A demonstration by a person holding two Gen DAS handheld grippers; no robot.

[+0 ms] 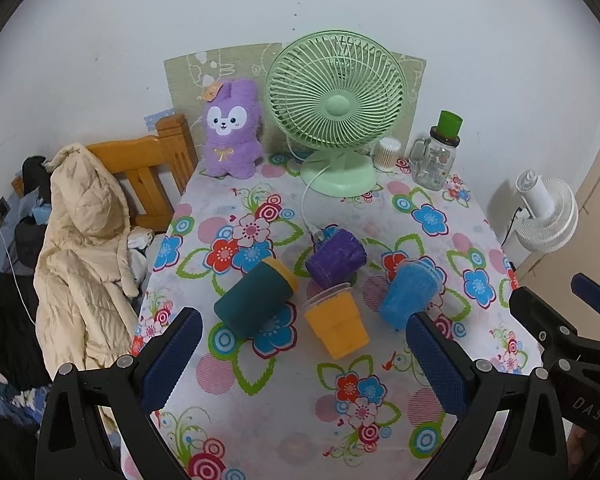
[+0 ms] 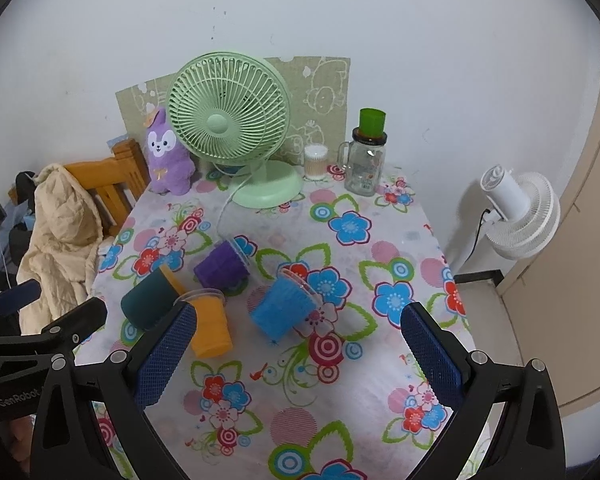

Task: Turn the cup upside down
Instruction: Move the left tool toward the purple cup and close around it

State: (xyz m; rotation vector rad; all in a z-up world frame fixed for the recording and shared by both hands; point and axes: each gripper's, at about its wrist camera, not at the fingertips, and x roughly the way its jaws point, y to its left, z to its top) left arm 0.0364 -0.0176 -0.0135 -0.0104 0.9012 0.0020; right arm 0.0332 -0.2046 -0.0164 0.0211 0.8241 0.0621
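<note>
The left gripper [image 1: 304, 356] hangs nearest the lens above the near half of the flowered tablecloth [image 1: 284, 412], its blue-padded fingers [image 1: 172, 356] spread wide with nothing between them. The right gripper [image 2: 298, 354] hovers likewise, fingers apart and empty; in the left wrist view its black frame shows at 3 o'clock.

Four cups lie on their sides in a loose cluster at the middle of the table. From the left gripper, the orange cup [image 1: 337, 326] lies closest, straight ahead at 12 o'clock, clear rim pointing away toward the fan. The dark teal cup [image 1: 254, 298] with a yellow rim band lies at 11 o'clock, just beside the orange one. The purple cup [image 1: 336, 258] lies beyond the orange cup, near its rim. The blue cup [image 1: 410, 292] lies at 1 o'clock, apart from the others, clear rim toward the far side. In the right wrist view the blue cup [image 2: 286, 304] sits at 12 o'clock, and the orange cup [image 2: 208, 326] is partly hidden behind the left finger.

Further out stand a green desk fan [image 1: 334, 112], a purple plush rabbit [image 1: 232, 132], a clear tub of cotton swabs [image 1: 389, 154] and a glass mug jar [image 1: 434, 160] with a green cup [image 1: 450, 124] perched on its lid; what the jar holds cannot be made out. A beige jacket [image 1: 80, 248] drapes a wooden chair [image 1: 156, 168] at 9 o'clock, and a white fan [image 1: 544, 212] stands at 2 o'clock.
</note>
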